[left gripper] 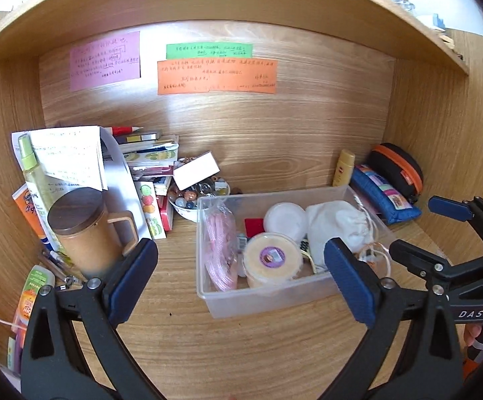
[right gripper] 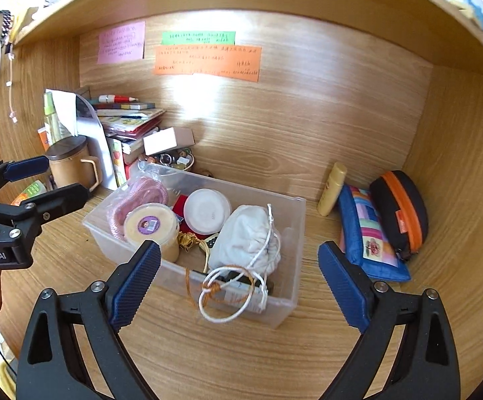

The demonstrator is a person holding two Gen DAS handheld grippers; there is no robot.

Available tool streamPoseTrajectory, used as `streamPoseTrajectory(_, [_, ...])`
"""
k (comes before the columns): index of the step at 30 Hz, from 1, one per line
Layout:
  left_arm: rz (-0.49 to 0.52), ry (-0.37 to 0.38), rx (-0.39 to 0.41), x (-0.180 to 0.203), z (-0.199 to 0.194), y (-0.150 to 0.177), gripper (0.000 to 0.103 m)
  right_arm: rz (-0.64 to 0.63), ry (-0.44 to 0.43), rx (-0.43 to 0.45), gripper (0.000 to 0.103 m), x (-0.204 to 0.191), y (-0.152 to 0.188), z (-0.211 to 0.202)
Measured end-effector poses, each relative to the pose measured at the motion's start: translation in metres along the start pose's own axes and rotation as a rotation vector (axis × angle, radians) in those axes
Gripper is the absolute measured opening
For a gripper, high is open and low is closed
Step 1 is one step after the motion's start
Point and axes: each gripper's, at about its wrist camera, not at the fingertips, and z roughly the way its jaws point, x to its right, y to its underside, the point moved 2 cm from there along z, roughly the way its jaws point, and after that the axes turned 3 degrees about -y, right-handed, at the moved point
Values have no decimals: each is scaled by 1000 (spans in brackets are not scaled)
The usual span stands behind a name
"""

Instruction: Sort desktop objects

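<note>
From the left wrist: looking down into a wooden desk alcove, with the left claw (left gripper: 241, 280) gaping as wide as it goes and gripping nothing, blue pads (left gripper: 133, 280) hanging above bare wooden surface (left gripper: 241, 350). Sitting just beyond the pads, a clear plastic bin (left gripper: 208, 296) holding a pink coiled cord in a bag (left gripper: 221, 250), a round yellow tub with a purple label (left gripper: 273, 258), a white round lid (left gripper: 285, 218) and a white drawstring pouch (left gripper: 338, 225). Standing left of the bin, a brown lidded mug (left gripper: 84, 233), partly hidden behind the left pad, with a green spray bottle (left gripper: 33, 173), loose papers (left gripper: 69, 158) and a stack of books (left gripper: 148, 156) crowding behind it, and a bowl of beads (left gripper: 188, 200) touching the bin's far left corner. Lying right of the bin, a yellow bottle (left gripper: 345, 168), a blue patchwork pouch (left gripper: 386, 196) and a black case with an orange zip (left gripper: 396, 170). Reaching in at the right edge, the right claw (left gripper: 421, 226), also spread open and empty. From the right wrist: hovering over the near edge of the same bin (right gripper: 288, 303), the right claw (right gripper: 239, 283) standing fully open with nothing between its pads, the pouch's white cord (right gripper: 228, 293) and an orange string (right gripper: 208, 281) spilling over the bin's near wall. Resting well to the right, the blue pouch (right gripper: 371, 236) leaning against the black case (right gripper: 401, 213), the yellow bottle (right gripper: 333, 188) beside them. Showing at the left edge, the left claw (right gripper: 51, 180), open, near the mug (right gripper: 71, 166). Hanging on the back panel, pink (right gripper: 121, 42), green (right gripper: 198, 37) and orange (right gripper: 208, 62) notes.
</note>
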Motion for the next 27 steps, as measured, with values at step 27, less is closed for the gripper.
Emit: streamPoseTrajectory(27, [16, -13, 104, 35, -52, 29, 102, 46, 38, 77, 103, 0, 32, -62])
